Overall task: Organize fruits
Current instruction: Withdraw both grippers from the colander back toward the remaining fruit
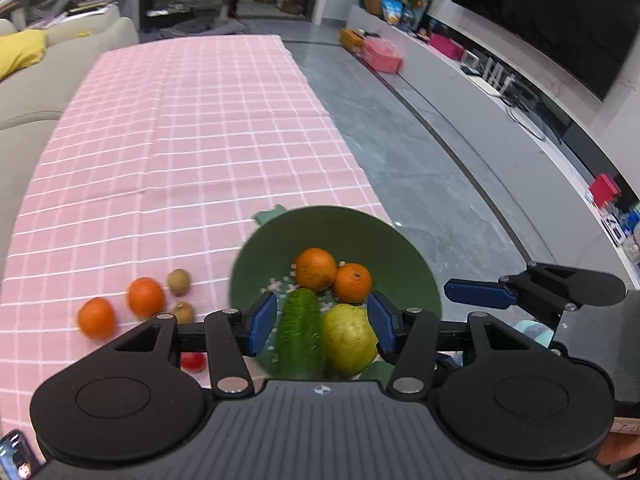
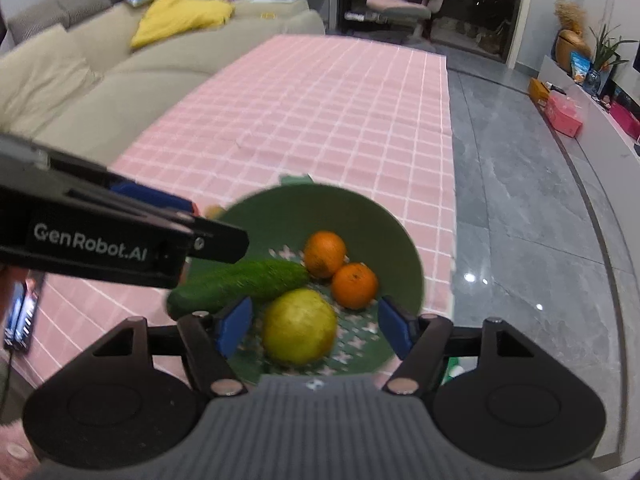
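A green bowl [image 1: 336, 228] [image 2: 280, 216] stands near the table's right edge. It holds two oranges [image 1: 316, 268] [image 2: 325, 254], a cucumber [image 1: 300, 332] [image 2: 240, 284] and a yellow-green pear [image 1: 348, 338] [image 2: 299, 330]. My left gripper [image 1: 322, 328] is open above the bowl, its blue pads to either side of the cucumber and pear. My right gripper [image 2: 314, 330] is open above the pear. On the pink checked cloth left of the bowl lie two oranges [image 1: 145, 296], two kiwis [image 1: 178, 281] and a red fruit [image 1: 192, 361].
The pink checked tablecloth [image 1: 180, 128] stretches away from me. A beige sofa [image 2: 100, 80] runs along its left side. Grey floor [image 1: 420, 184] lies to the right, then a TV bench. The other gripper's body [image 2: 100, 236] crosses the right wrist view at left. A phone [image 2: 20, 312] lies at the near left.
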